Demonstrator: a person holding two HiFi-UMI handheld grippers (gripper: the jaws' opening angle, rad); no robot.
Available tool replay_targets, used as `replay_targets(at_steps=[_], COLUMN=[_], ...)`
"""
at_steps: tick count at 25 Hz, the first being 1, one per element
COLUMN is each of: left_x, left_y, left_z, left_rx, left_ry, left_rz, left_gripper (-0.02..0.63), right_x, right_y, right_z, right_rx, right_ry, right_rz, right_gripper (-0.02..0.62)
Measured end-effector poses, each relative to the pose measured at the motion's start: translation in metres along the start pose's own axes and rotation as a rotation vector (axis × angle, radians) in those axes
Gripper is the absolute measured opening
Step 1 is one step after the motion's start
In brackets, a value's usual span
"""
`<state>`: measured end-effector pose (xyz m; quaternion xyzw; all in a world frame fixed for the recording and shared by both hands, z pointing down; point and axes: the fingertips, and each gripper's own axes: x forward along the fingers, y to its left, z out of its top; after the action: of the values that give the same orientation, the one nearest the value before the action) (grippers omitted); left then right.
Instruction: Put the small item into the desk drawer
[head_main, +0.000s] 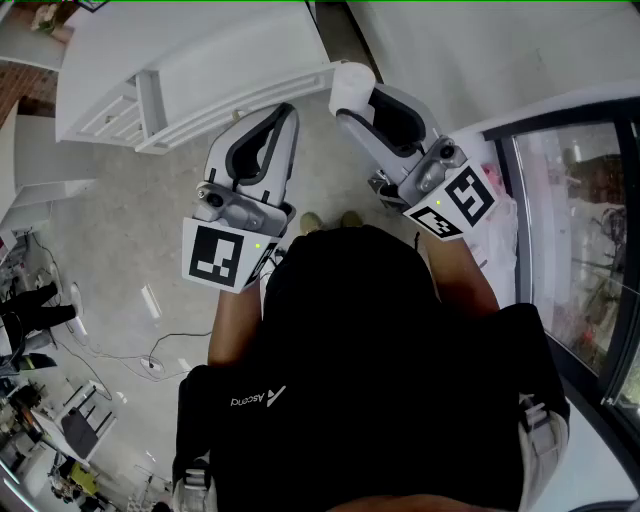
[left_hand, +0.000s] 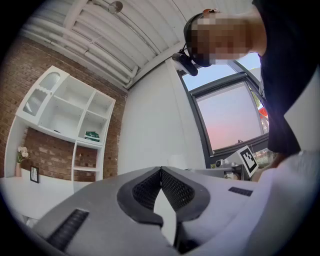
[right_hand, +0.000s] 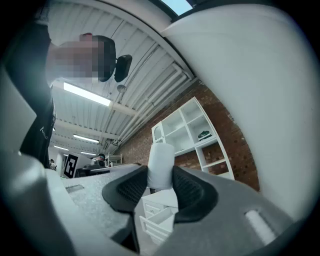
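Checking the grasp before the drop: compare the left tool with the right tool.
The left tool has jaws meeting at the tips, empty; the right tool has jaws apart, clamped on a white cylinder. The right tool looks toward an open drawer; the left tool toward a bare wall. Both are pale grey with black pads.

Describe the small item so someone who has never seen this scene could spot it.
Find the white desk with its open drawer. The right gripper, held in front of it, pinches the small item: a plain white cylinder standing up between the dark pads. The left gripper is shut and empty.
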<state>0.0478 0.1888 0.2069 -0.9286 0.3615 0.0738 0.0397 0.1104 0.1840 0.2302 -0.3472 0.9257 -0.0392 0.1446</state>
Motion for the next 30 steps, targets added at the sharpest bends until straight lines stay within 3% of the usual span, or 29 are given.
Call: replay_targets(at_steps=[13, 19, 30], left_x=[-0.02, -0.047, -0.039], left_y=[0.015, 0.079, 0.129], left_z=[-0.01, -0.029, -0.051], left_rx=[0.016, 0.009, -0.026], left_ry=[0.038, 0.049, 0.026], left_rz=[0.02, 0.012, 0.003], left_gripper=[-0.002, -0.002, -0.002], right_x=[0.005, 0.064, 0.116], right_y=[0.003, 0.013, -0.013], right_z=[-0.001, -0.041, -0.083], right_rx=[-0.009, -0.032, -0.1], right_ry=[0.023, 0.092, 0.234], right_rz=[-0.035, -0.064, -0.121], right_gripper=[0.16, 0.16, 0.16])
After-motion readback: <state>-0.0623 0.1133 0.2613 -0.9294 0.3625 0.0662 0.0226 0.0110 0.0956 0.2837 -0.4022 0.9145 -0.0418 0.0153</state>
